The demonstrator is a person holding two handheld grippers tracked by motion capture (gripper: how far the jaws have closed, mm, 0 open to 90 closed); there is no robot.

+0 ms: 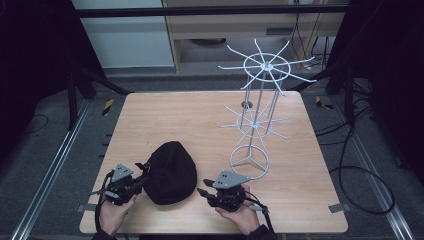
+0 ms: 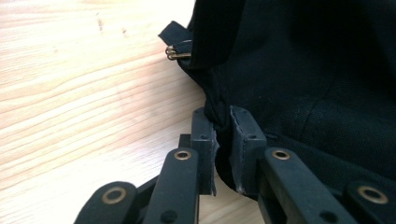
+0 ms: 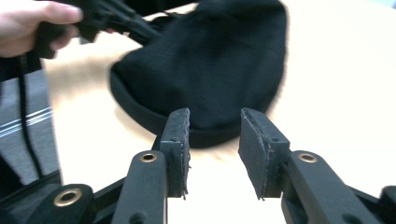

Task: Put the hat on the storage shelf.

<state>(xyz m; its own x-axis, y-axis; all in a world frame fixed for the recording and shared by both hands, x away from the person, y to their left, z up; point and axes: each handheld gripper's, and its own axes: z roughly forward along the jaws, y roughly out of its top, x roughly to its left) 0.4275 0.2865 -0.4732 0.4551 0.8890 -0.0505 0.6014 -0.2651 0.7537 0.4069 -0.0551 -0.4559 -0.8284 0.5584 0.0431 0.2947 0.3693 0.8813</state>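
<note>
Black cap (image 1: 171, 172), soft woven cloth, rounded dome with a thick rolled edge and a small brass buckle (image 2: 172, 53), lying on the pale wood-grain table (image 1: 200, 120) near its front edge, between the two grippers; no legible writing or label anywhere. Left gripper (image 2: 223, 137) pinched tight on a fold of the cap's edge. Right gripper (image 3: 214, 140) parted a moderate way, holding nothing, pointed at the cap from just beside it; white wire rack (image 1: 257, 107) standing well behind.
</note>
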